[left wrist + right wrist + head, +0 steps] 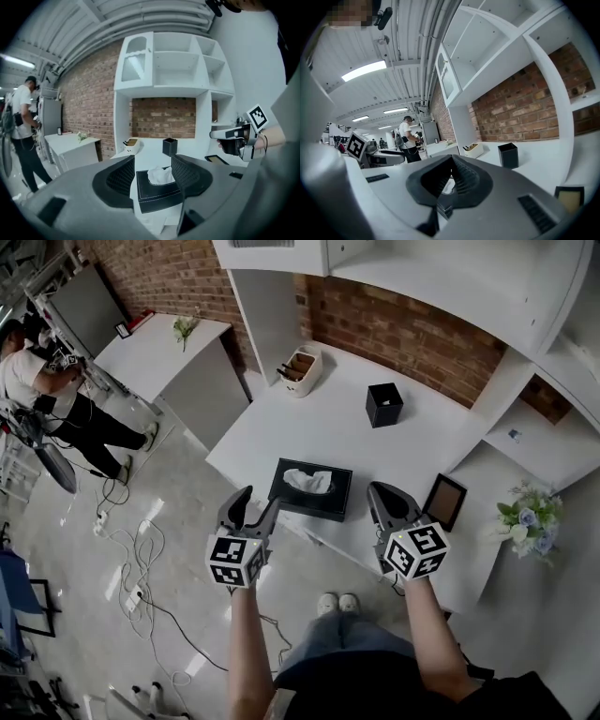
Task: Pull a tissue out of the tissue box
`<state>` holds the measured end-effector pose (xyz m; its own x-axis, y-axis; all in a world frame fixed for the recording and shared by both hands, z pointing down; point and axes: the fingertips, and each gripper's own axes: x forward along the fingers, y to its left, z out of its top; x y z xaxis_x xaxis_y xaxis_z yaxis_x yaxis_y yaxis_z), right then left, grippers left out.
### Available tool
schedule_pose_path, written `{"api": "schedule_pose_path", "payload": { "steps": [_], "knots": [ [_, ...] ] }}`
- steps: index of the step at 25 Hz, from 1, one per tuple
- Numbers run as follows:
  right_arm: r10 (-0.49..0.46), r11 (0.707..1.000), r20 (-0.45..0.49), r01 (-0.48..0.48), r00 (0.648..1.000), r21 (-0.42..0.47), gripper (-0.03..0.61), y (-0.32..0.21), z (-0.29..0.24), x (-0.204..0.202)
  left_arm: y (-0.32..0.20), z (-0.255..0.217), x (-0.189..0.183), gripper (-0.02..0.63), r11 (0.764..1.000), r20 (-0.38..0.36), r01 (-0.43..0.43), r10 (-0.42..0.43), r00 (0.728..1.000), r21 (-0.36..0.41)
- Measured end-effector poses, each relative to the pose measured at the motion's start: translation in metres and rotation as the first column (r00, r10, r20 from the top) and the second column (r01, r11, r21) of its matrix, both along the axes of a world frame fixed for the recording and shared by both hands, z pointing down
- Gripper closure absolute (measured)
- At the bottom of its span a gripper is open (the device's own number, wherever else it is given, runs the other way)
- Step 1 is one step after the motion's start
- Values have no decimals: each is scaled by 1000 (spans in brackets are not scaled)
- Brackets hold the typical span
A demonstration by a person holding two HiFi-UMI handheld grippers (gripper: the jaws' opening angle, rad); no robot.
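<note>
A black tissue box lies near the front edge of the white desk, with a white tissue sticking out of its top slot. My left gripper hovers just in front of the box's left end, jaws open and empty. In the left gripper view the tissue box and tissue show between the open jaws of the left gripper, a little beyond them. My right gripper floats to the right of the box, shut and holding nothing. The right gripper has its tips touching in its own view.
A black square cup and a white caddy stand farther back on the desk. A dark picture frame and flowers sit at the right. Shelving rises overhead. A person stands far left, with cables on the floor.
</note>
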<state>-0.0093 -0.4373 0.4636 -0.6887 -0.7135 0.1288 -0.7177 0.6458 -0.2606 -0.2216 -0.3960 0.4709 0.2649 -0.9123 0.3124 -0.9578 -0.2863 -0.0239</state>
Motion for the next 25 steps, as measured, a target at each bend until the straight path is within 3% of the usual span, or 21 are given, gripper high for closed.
{"api": "schedule_pose_path", "payload": {
  "steps": [4, 8, 12, 14, 16, 22, 25],
  "knots": [
    [28, 999, -3, -28, 1000, -15, 581, -1, 6, 6, -30, -2, 9, 399, 986, 106, -145, 153, 982, -80],
    [51, 998, -10, -51, 999, -26, 581, -5, 12, 14, -54, 12, 23, 399, 942, 175, -278, 310, 934, -187],
    [73, 996, -24, -74, 997, -40, 581, -9, 18, 24, -69, 39, 36, 399, 868, 266, -379, 467, 844, -322],
    [85, 995, -31, -86, 996, -47, 581, -12, 21, 30, -74, 57, 40, 399, 824, 310, -401, 533, 787, -399],
    [93, 994, -36, -95, 995, -52, 581, -16, 23, 34, -78, 72, 44, 399, 787, 322, -416, 581, 747, -455],
    [103, 992, -48, -106, 994, -67, 581, -24, 30, 40, -85, 105, 52, 399, 712, 272, -435, 646, 713, -551],
    [100, 992, -52, -104, 994, -74, 580, -26, 35, 40, -85, 116, 52, 421, 694, 259, -424, 652, 712, -581]
  ]
}}
